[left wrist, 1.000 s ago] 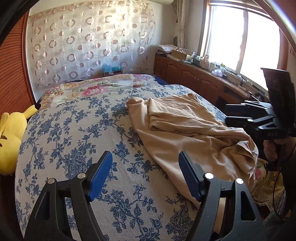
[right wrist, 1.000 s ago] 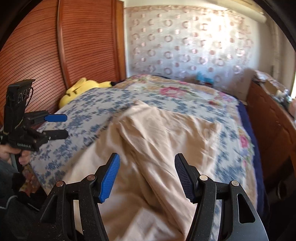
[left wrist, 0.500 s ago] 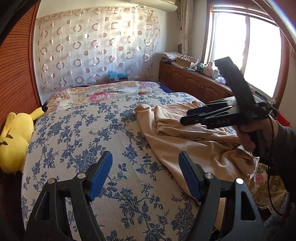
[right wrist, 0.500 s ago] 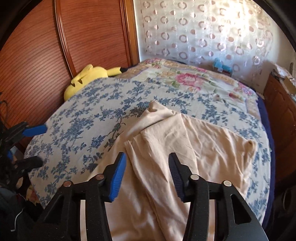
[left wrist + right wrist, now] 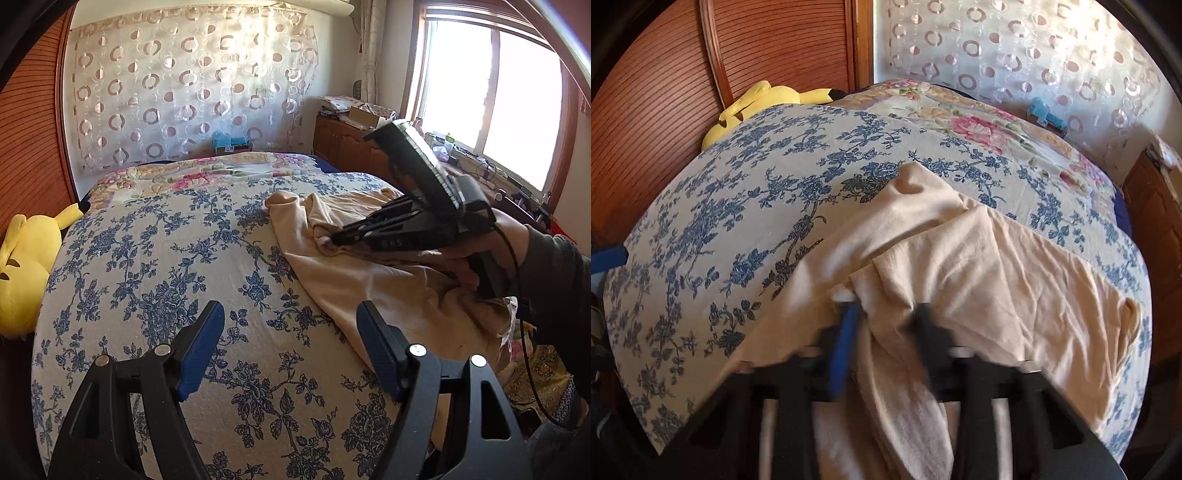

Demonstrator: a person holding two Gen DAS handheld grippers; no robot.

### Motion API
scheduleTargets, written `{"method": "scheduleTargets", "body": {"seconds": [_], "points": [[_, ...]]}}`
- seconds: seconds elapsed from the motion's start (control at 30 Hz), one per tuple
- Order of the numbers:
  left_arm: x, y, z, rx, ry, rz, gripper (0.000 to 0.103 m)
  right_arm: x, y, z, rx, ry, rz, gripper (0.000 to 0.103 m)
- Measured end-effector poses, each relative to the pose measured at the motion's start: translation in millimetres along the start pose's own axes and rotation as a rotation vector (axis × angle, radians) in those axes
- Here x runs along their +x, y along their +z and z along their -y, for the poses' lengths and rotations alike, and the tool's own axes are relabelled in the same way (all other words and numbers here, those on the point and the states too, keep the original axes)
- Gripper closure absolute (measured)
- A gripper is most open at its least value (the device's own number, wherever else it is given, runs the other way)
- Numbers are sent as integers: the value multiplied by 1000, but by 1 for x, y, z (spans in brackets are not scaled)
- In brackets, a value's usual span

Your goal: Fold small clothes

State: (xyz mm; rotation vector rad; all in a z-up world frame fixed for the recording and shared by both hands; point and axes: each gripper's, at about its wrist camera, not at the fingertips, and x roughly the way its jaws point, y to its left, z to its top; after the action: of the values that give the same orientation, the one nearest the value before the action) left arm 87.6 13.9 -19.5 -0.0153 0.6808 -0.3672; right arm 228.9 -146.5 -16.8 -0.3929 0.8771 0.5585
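Note:
A beige garment point(image 5: 369, 284) lies rumpled and partly folded on the right half of the bed, hanging over the near right edge. A person's hand holds my right gripper point(image 5: 334, 239) tilted down onto it, shut on a raised fold near the garment's middle. In the right wrist view, blurred, that gripper point(image 5: 882, 317) has beige garment point(image 5: 997, 258) bunched between its blue pads. My left gripper point(image 5: 291, 347) stands open over the blue-flowered bedspread point(image 5: 166, 258), left of the garment, with nothing between its fingers.
A yellow plush toy point(image 5: 22, 266) lies at the bed's left edge against a slatted wooden door point(image 5: 665, 74). A wooden cabinet point(image 5: 343, 144) with clutter on top runs under the window on the right. A circle-patterned curtain hangs behind the bed.
The right gripper swung in from the right, dropped onto the beige garment and closed on a fold. The left gripper stayed open and barely shifted.

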Motion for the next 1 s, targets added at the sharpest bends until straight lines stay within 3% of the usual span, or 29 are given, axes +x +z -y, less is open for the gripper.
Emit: {"method": "scheduleTargets", "body": {"seconds": [0.17,0.3,0.37,0.43,0.53,0.73,0.9,1.0], "points": [[-1,-2,2,-4,-8,-1,28,-39,-3,24,55,16,105,98],[0,-3,5,1,-14,-3,28,-66,-9,73,176,-47,159,99],[1,-3,7,4,-17,-6,28,-73,-13,100,248,-120,169,99],[3,-3,9,9,-17,-10,28,-74,-19,127,311,-255,154,98],[3,-3,11,14,-19,-14,28,-67,-33,159,390,-361,88,70],[10,-5,17,24,-28,-28,28,-83,-64,149,403,-247,129,67],[8,-9,29,37,-48,-32,28,-108,-114,97,333,-77,148,67],[10,-14,42,59,-67,-49,28,-127,-152,63,296,-38,157,67]]}}
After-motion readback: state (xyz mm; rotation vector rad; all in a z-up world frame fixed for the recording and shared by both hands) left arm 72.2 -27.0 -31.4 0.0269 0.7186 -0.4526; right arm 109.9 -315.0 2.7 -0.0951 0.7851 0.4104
